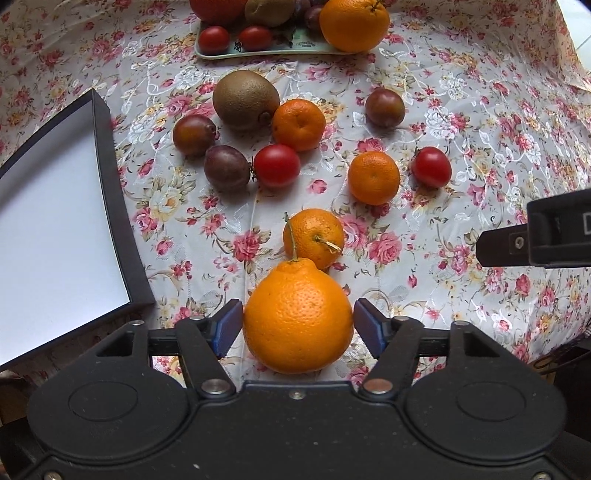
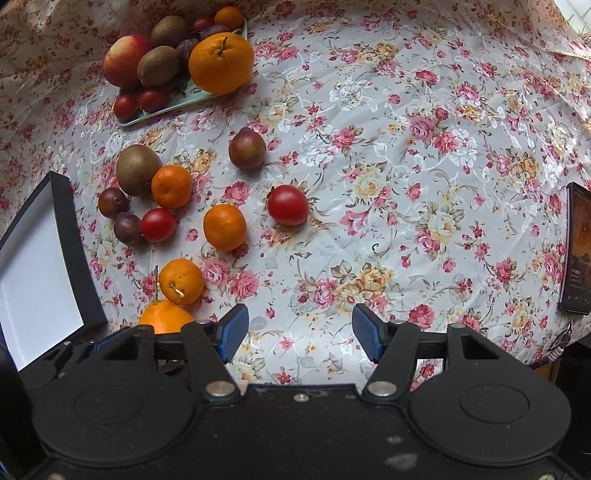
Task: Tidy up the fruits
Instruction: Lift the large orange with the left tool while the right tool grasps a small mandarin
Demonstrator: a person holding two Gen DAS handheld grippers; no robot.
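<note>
A large orange (image 1: 297, 315) rests on the flowered cloth between the blue pads (image 1: 229, 326) of my left gripper (image 1: 298, 317). The jaws stand wide, with the pads right at the orange's sides. Touching its far side is a small stemmed mandarin (image 1: 313, 238). Beyond lie two more mandarins (image 1: 373, 177), a kiwi (image 1: 245, 99), several plums (image 1: 227, 168) and two tomatoes (image 1: 277, 165). My right gripper (image 2: 300, 325) is open over bare cloth, holding nothing. It hovers just right of the left gripper, and the large orange (image 2: 166, 317) peeks out at its left.
A pale green tray (image 1: 258, 53) at the back holds a big orange (image 1: 354, 24), tomatoes, kiwis, plums and an apple (image 2: 125, 59). A black box with a white inside (image 1: 55, 206) sits at the left. A phone (image 2: 578, 254) lies near the table's right edge.
</note>
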